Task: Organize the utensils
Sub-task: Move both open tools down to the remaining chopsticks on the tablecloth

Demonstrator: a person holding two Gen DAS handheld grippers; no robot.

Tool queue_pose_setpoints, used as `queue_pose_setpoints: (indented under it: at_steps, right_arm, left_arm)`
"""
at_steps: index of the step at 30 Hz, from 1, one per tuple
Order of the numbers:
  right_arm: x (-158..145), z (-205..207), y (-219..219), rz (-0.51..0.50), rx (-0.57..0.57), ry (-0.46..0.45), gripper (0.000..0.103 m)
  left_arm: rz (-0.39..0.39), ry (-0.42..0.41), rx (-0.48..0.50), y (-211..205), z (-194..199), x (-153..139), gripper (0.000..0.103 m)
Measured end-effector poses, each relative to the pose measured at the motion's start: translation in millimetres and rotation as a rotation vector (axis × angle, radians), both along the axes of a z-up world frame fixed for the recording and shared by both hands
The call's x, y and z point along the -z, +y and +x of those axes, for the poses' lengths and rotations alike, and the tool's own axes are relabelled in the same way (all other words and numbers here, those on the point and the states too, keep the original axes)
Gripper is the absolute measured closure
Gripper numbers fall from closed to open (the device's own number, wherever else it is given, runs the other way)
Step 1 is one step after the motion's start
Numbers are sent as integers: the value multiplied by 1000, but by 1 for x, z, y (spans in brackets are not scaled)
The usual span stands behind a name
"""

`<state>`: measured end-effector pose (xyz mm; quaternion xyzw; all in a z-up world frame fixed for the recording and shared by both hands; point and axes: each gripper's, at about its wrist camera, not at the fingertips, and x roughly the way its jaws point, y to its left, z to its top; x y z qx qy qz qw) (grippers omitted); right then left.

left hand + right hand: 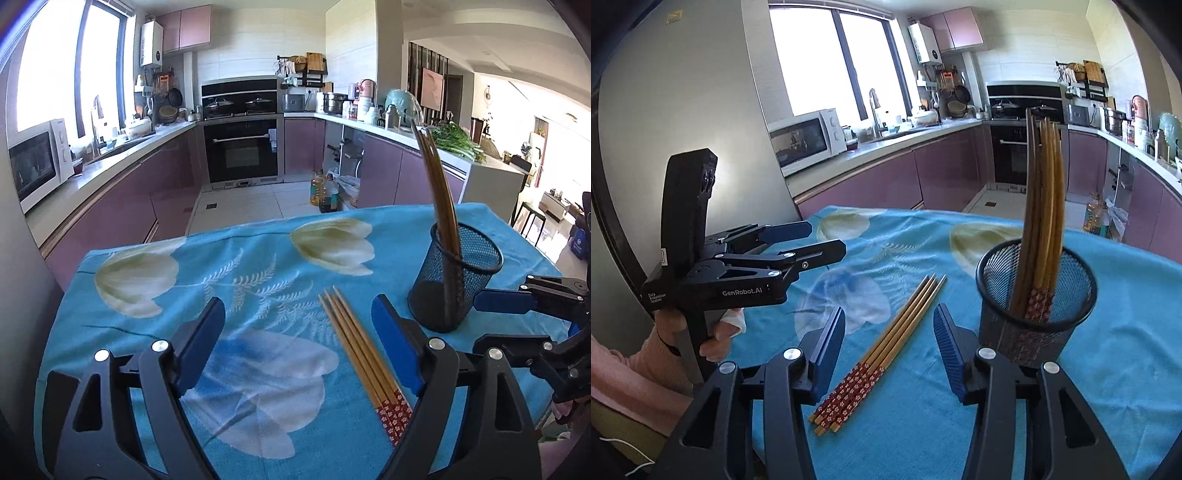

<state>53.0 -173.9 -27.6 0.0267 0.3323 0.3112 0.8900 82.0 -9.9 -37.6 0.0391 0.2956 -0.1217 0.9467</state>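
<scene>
Several wooden chopsticks with red patterned ends [364,350] lie side by side on the blue flowered cloth; they also show in the right wrist view [886,343]. A black mesh cup [456,275] holds several more chopsticks upright; it stands at right in the right wrist view [1036,295]. My left gripper [299,332] is open and empty, with the lying chopsticks between its fingers near the right one. My right gripper [890,343] is open and empty, its fingers either side of the lying chopsticks. The left gripper also shows in the right wrist view [827,240], and the right gripper in the left wrist view [491,321].
The table [184,295] with the blue cloth ends at a far edge, with the kitchen floor beyond. Purple cabinets, a microwave [805,142] and an oven [242,147] stand behind. Oil bottles [325,192] stand on the floor.
</scene>
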Motion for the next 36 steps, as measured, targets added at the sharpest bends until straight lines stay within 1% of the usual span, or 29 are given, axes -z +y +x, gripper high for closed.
queue_pose_setpoints:
  at_steps: [6,12,16,23,28,33,36]
  right_arm:
    - [30,8,14,-14,11,105,55]
    - [43,10,21,-41,25,148,55]
    - [48,11,22,-64,37,161,55]
    - [55,10,31,-126,44,162,57]
    - [56,12,33,-144,52,170,61]
    - [56,11,34,-172,60,160,62]
    - [57,11,31,-170,69,170,66]
  left_arm:
    - [21,60,-19,2,-3,28,25]
    - [28,93,-31,-3,2,39,26]
    - [45,104,-30,-6,1,45,27]
    - [48,134,-23,-6,4,51,28]
    - [49,155,-11,-6,6,56,29]
    - [49,169,6,-9,6,60,29]
    - [49,173,20,-11,7,61,29]
